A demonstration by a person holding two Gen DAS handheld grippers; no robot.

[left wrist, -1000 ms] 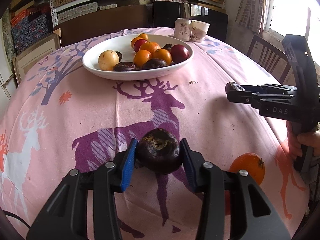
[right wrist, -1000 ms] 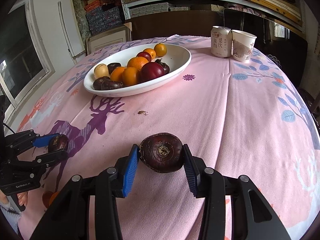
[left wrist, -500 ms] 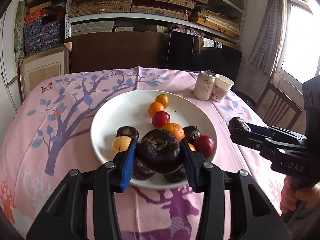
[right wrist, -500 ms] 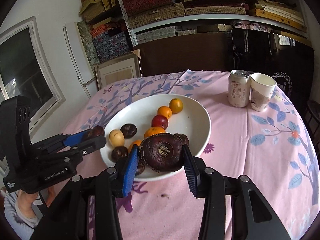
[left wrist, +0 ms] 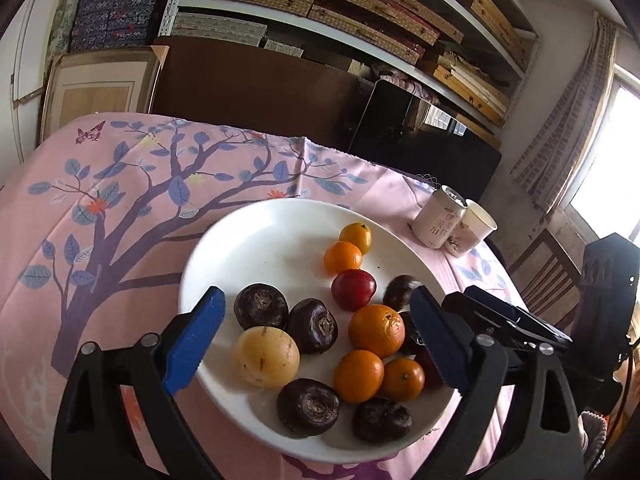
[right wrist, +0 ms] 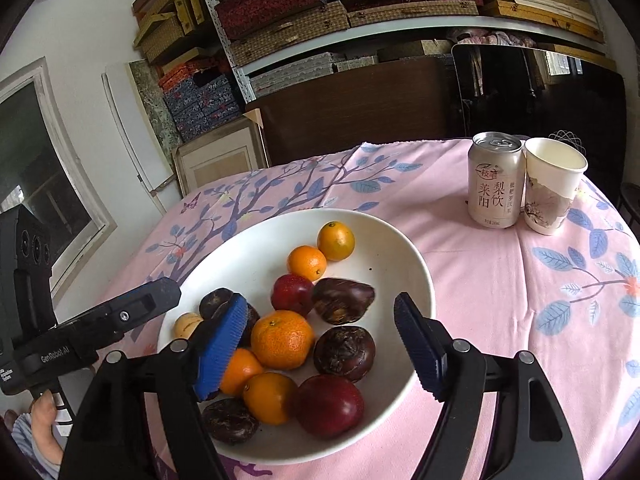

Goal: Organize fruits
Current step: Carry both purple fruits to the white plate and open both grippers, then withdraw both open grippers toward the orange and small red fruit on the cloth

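Observation:
A white bowl on the pink tablecloth holds several oranges, red plums, a yellow fruit and dark purple fruits. My left gripper is open and empty above the bowl; a dark purple fruit lies below it. My right gripper is open and empty above the bowl's right side, over a dark purple fruit. A blurred dark fruit sits beside a red plum. Each gripper shows in the other's view: the right one, the left one.
A drink can and a paper cup stand at the back right of the table. A chair is at the right edge. Shelves with boxes line the wall behind.
Both grippers moved from low over the table up over the bowl, opened, and let go of their dark purple fruits, which now lie in the bowl.

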